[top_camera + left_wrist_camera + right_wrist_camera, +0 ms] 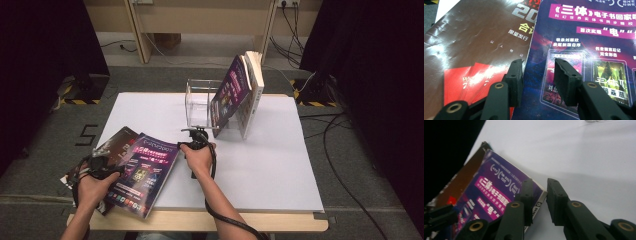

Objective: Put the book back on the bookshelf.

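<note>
Purple magazine (pixel 145 170) — front-left table (pixel 280 165) edge, overlapping brown magazine (pixel 107 147). Thin, glossy, floppy, likely slippery. Best hold: spine corner. My right gripper (pixel 539 195) straddles that corner, unclenched; my left gripper (pixel 537 75) hangs open above the cover.

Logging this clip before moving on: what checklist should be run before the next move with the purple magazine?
1. Purple magazine lies on top of the brown magazine: ok.
2. Right gripper straddles the purple magazine's corner: ok.
3. Right gripper clamped on that corner: not ok, jaws stand apart.
4. Left gripper open above both covers: ok.
5. Clear stand has free room beside the leaning books: ok.
</note>
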Demonstrator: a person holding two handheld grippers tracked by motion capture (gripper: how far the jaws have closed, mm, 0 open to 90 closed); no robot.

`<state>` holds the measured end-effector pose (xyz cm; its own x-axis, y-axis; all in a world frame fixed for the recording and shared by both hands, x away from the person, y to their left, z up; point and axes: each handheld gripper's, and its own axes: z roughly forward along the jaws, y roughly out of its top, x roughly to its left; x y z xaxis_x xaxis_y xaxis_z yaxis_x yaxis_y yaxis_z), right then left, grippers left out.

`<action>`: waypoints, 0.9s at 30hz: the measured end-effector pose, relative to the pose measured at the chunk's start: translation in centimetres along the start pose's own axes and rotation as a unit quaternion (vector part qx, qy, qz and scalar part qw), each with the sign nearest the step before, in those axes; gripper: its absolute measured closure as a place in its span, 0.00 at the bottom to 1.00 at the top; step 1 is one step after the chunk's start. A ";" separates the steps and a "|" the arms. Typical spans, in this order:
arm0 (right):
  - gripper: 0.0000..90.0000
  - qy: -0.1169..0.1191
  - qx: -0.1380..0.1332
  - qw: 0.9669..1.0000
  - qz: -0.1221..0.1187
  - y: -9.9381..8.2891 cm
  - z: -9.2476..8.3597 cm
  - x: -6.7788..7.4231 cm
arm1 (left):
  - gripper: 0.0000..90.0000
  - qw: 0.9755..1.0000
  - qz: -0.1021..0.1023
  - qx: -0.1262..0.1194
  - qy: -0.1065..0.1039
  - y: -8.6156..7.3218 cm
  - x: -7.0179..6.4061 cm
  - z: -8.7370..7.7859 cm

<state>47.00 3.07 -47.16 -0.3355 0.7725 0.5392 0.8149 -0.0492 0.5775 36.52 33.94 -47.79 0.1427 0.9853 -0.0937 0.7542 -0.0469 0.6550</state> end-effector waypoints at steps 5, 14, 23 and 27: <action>0.89 0.023 0.002 1.000 0.010 0.4 -0.3 -0.1 | 0.66 0.999 -0.024 -0.016 -0.015 0.1 0.5 -0.4; 0.90 0.050 -0.018 0.998 -0.016 1.7 -1.7 1.2 | 0.64 0.997 -0.042 -0.060 -0.030 0.7 0.7 -2.0; 0.92 0.061 -0.063 0.994 -0.059 3.5 -4.7 2.9 | 0.63 0.995 -0.053 -0.072 -0.035 0.8 1.0 -2.4; 0.92 0.050 -0.081 0.992 -0.088 4.2 -6.0 3.7 | 0.64 0.995 -0.053 -0.072 -0.039 0.8 0.9 -2.3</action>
<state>46.32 1.90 -39.06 -0.5169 0.7120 0.4753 0.6558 -0.0275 0.7544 35.74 35.16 -45.59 0.1208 0.9675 -0.2221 0.6688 0.0860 0.7385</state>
